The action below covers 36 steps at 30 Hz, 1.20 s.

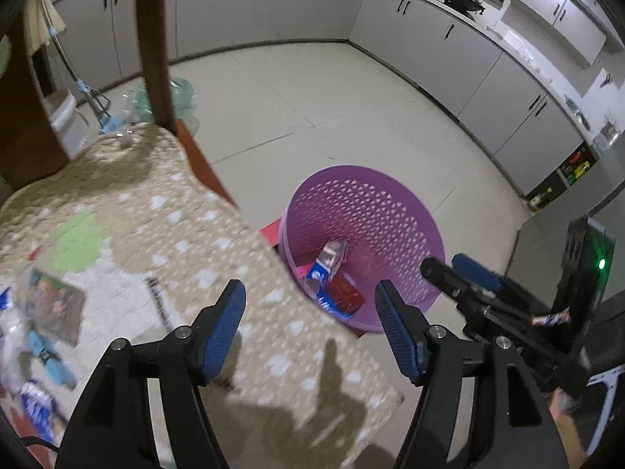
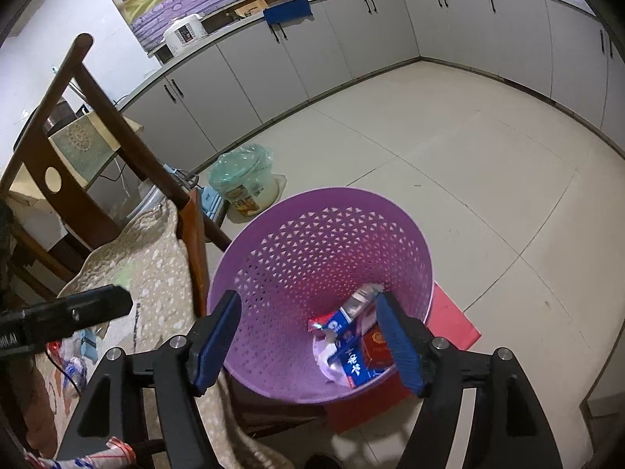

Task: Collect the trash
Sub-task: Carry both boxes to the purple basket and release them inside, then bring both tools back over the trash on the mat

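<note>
left wrist view: the left gripper (image 1: 310, 306) is seen at the bottom of the frame, jaws apart and nothing between them, over the edge of the cloth (image 1: 187, 234). the bin (image 1: 394, 211) sits right of centre, with wrappers (image 1: 332, 273) and a red box (image 1: 345, 293) lying in it. more trash (image 1: 50, 305) is left at the lower left on the cloth. the risk is judged to be a snag: cloth could be pinched along with a flat wrapper and dragged off.

right wrist view: the right gripper (image 2: 308, 338) is held over the bin (image 2: 312, 242), jaws apart and empty. packets (image 2: 351, 351) are seen at its bottom, lower centre. a low sweep could tip the light bin.
</note>
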Each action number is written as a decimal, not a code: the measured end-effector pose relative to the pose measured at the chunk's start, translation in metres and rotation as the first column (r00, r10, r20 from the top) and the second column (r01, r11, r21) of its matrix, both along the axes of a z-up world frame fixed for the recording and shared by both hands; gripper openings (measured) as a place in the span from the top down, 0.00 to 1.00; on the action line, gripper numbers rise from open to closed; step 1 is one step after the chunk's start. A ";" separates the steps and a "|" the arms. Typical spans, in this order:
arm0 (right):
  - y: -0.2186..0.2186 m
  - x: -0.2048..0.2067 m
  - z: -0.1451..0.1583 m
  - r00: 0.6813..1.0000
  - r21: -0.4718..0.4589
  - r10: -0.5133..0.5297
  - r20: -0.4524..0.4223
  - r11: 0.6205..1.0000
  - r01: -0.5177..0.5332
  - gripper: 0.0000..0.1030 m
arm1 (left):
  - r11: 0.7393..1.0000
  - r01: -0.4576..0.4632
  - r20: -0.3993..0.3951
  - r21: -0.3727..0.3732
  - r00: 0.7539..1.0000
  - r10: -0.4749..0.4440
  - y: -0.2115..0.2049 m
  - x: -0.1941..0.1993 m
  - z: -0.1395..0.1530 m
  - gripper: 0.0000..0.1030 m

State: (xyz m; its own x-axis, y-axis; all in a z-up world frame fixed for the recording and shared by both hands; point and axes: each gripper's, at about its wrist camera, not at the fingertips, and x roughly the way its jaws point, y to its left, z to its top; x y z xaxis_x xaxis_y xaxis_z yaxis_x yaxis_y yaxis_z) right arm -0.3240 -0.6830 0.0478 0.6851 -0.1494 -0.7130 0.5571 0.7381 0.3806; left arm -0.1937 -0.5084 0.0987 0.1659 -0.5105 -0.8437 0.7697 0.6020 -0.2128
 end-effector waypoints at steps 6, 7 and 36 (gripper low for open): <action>0.027 -0.006 0.012 0.999 -0.005 0.029 0.017 1.000 -0.029 0.26 | 1.000 -0.006 0.089 0.019 0.996 0.005 0.041 -0.024 0.013 0.32; 0.033 -0.006 0.015 0.999 -0.006 0.040 0.020 0.999 -0.040 0.26 | 1.000 -0.016 0.107 0.022 0.994 0.013 0.052 -0.028 0.015 0.32; 0.299 0.118 0.056 0.772 -0.057 0.632 -0.059 0.770 -0.635 0.26 | 0.795 -0.607 0.117 0.023 0.791 0.600 0.410 0.116 -0.028 0.31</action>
State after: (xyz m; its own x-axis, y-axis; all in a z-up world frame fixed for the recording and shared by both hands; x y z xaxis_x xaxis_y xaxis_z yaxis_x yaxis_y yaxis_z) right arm -0.2060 -0.3837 0.1039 0.6176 0.2599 -0.7423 -0.0351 0.9520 0.3042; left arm -0.0772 -0.0987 0.0711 0.5076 -0.2308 -0.8301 0.2606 0.9595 -0.1074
